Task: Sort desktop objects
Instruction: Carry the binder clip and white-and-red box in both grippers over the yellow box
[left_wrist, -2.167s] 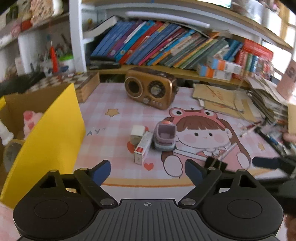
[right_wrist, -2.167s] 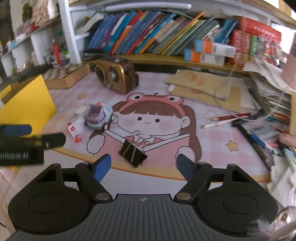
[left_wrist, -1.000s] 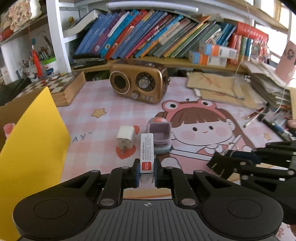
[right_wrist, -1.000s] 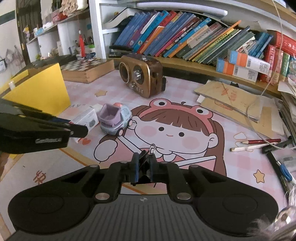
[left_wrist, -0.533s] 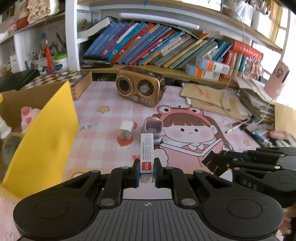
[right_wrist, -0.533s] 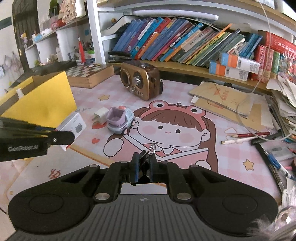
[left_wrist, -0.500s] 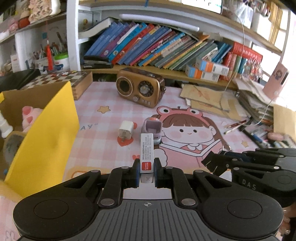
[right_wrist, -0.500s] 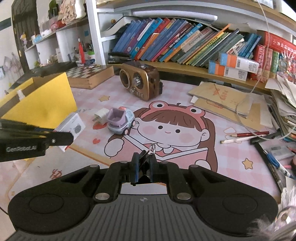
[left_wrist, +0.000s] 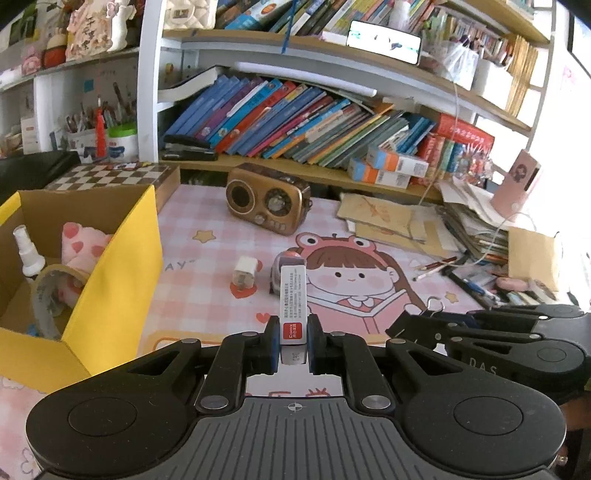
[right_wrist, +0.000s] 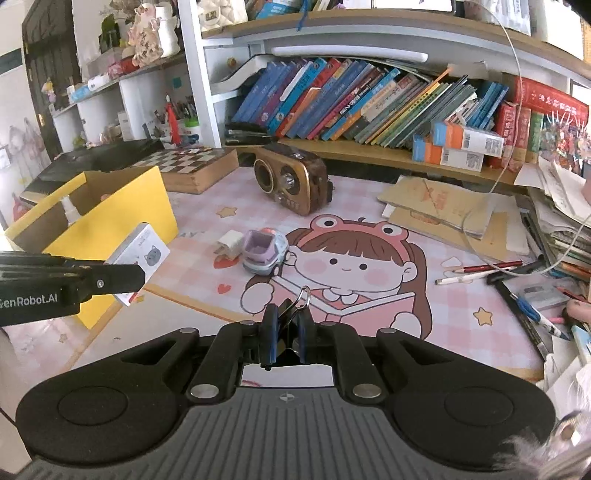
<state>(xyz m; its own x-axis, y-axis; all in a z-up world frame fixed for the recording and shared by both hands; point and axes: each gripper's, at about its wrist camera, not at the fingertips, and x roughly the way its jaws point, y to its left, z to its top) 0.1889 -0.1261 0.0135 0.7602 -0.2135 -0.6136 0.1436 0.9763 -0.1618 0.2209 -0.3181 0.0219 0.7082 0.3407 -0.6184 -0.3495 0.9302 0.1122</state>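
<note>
My left gripper (left_wrist: 293, 338) is shut on a small white box (left_wrist: 293, 299) with a red end, lifted above the pink desk mat (left_wrist: 207, 266). From the right wrist view the same white box (right_wrist: 142, 254) shows a cat picture and hangs near the yellow cardboard box (right_wrist: 122, 210). My right gripper (right_wrist: 284, 332) is shut on a black binder clip (right_wrist: 291, 310), its wire loop sticking up. A white charger plug (left_wrist: 244, 272) and a lilac toy car (right_wrist: 264, 254) lie on the mat. The yellow cardboard box (left_wrist: 110, 266) at the left holds a spray bottle, a tape roll and a pink plush.
A brown retro radio (left_wrist: 267, 205) stands at the back of the mat, a chessboard box (left_wrist: 114, 175) to its left. Leaning books (left_wrist: 295, 122) fill the shelf behind. Papers, pens and pencils (right_wrist: 517, 280) are piled at the right.
Both grippers have risen and pulled back from the mat with the white box and binder clip in them. The yellow box's inside has come into view at the left.
</note>
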